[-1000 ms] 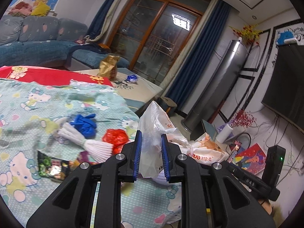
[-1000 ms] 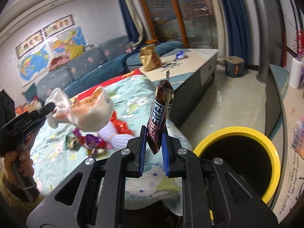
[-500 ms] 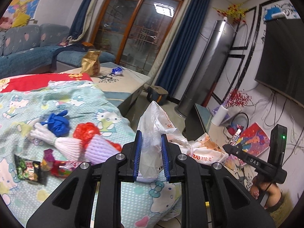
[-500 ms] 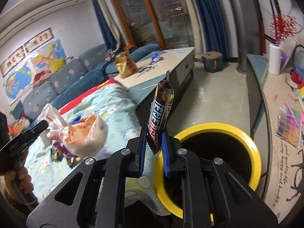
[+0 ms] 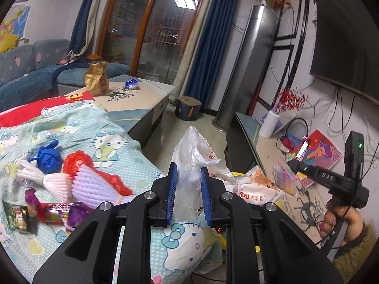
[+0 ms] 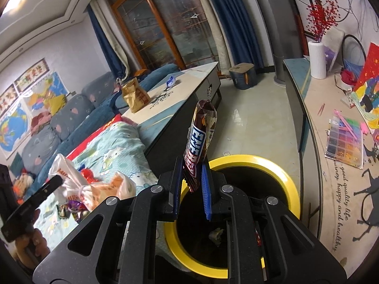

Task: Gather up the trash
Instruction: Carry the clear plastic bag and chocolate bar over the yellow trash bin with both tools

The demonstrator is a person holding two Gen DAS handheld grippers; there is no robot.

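We hold our left gripper [image 5: 189, 195] with its blue-padded jaws pinched nearly closed on a crumpled, translucent white plastic bag with orange print [image 5: 196, 165], which bulges out to the right past the fingers. Below and left of it lies a pale green cartoon-cat bedsheet [image 5: 99, 142], where more trash waits: a knotted blue plastic scrap [image 5: 47, 159], a red mesh wrapper [image 5: 78, 163], a white foam fruit net [image 5: 92, 185] and some small shiny snack packets [image 5: 52, 214].

Our right gripper [image 6: 191, 195] has its jaws closed tight on the lower end of a brown chocolate-bar wrapper with a red, white and blue label [image 6: 200, 144], which stands upright between the pads. Just behind and under those fingers sits a round black bin with a yellow rim [image 6: 279, 177], with a bit of crumpled rubbish [image 6: 216, 235] at the bottom. In the right wrist view the white bag [image 6: 94, 187] hangs at the left, beside the bin, over the sheet.
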